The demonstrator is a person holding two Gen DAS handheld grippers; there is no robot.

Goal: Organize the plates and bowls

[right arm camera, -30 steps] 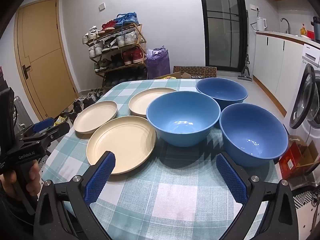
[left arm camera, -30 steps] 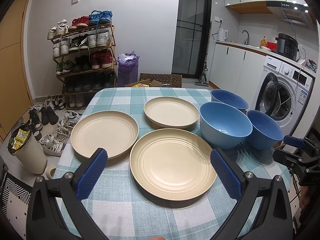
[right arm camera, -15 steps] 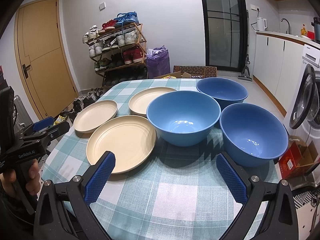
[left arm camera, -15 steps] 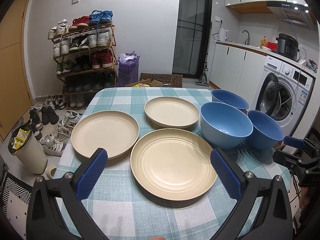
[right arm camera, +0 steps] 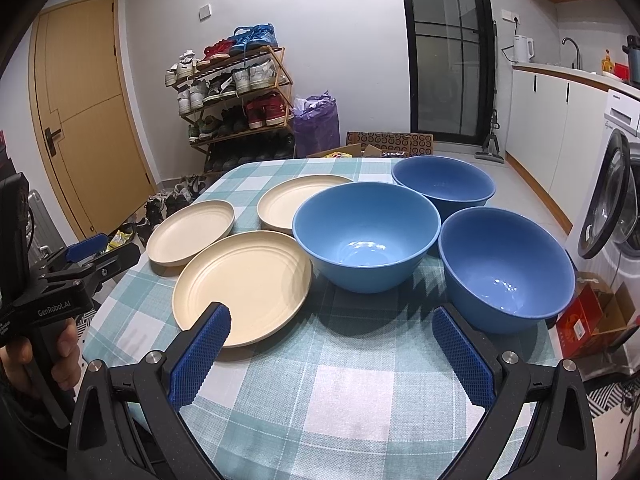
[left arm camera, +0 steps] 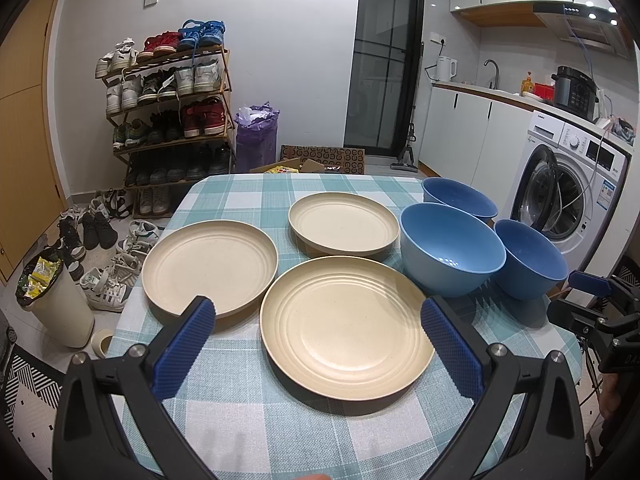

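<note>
Currently both tongs hover low over the near edge of the desk (left arm camera: 248,412), which is covered in a teal-and-white checked cloth. Left tongs (left arm camera: 318,344): jaws spread wide, holding nothing, blue ribbed pads framing the nearest plate (left arm camera: 346,326). Right tongs (right arm camera: 330,350): also spread, empty, pads over bare cloth in front of the bowls.

Three cream plates lie flat on the desk. The nearest plate sits closest to the left tongs; the left plate (left arm camera: 210,266) lies beside it toward the desk's left side, rims close or just touching; the far plate (left arm camera: 344,224) lies behind the nearest one.

Three blue bowls stand upright to the right of the plates. The middle bowl (right arm camera: 366,236) is just beside the nearest and far plates. The near right bowl (right arm camera: 506,268) sits at the desk's right edge, close to the middle one. The far bowl (right arm camera: 442,184) stands behind both.

Off the desk: a shoe rack (left arm camera: 168,108) against the back wall, a washing machine (left arm camera: 568,196) at right.
</note>
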